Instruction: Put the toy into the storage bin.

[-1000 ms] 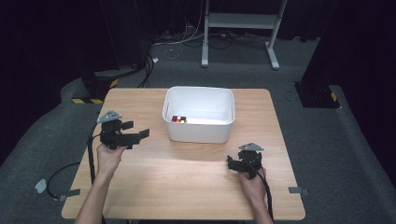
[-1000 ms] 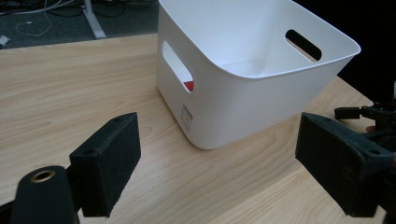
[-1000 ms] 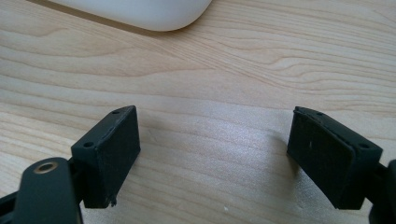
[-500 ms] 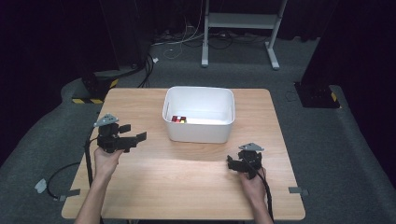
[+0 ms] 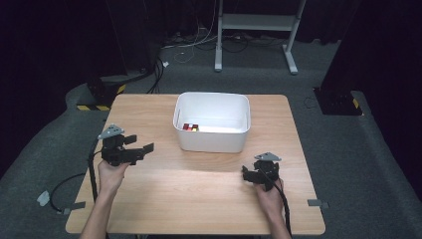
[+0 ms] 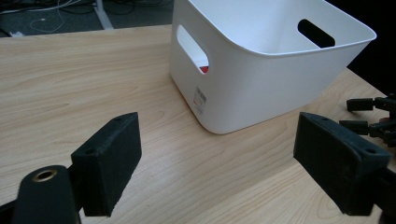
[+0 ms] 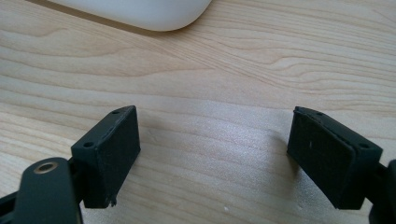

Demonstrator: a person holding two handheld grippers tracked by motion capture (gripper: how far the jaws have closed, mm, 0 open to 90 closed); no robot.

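White bin point(image 5: 211, 130) is sitting ahead-right of your left gripper point(image 5: 142, 149), nearer than your right gripper point(image 5: 247, 173); both are gaping wide, empty.

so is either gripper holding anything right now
Nothing is held: left gripper and right gripper both have jaws open, empty, over the light wooden table.

The setting was a lab or recording studio: black curtains enclosed grey carpet point(image 5: 348, 149), loose cables point(image 5: 199, 47) and a white equipment stand point(image 5: 256, 22) at 12 o'clock, hazard-striped base point(image 5: 97, 107) at 10 o'clock.
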